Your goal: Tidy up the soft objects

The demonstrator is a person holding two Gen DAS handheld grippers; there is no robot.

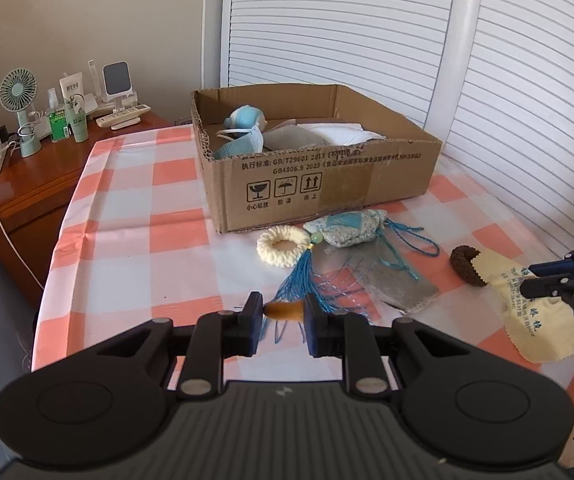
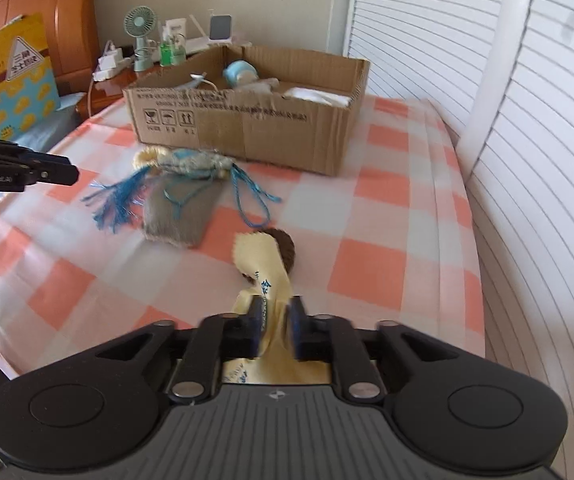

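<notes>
My left gripper [image 1: 283,312] is shut on a small orange-brown piece [image 1: 285,311] at the end of a blue tassel [image 1: 305,280]. The tassel hangs from a cream knitted ring [image 1: 283,246] beside a blue patterned sachet [image 1: 345,227]. A grey pouch [image 1: 399,284] lies under the blue cords. My right gripper [image 2: 275,320] is shut on a yellow cleaning cloth [image 2: 263,268] that lies over a brown round scrubber [image 2: 285,250]. An open cardboard box [image 1: 327,176] at the back holds a face mask [image 1: 239,145] and other soft items.
The checked pink-and-white cloth [image 1: 135,216] covers the surface. A wooden nightstand [image 1: 35,184] at the left holds a small fan [image 1: 19,96], bottles and chargers. White slatted doors [image 1: 527,80] stand behind and to the right. A yellow-and-blue book [image 2: 11,76] leans at far left.
</notes>
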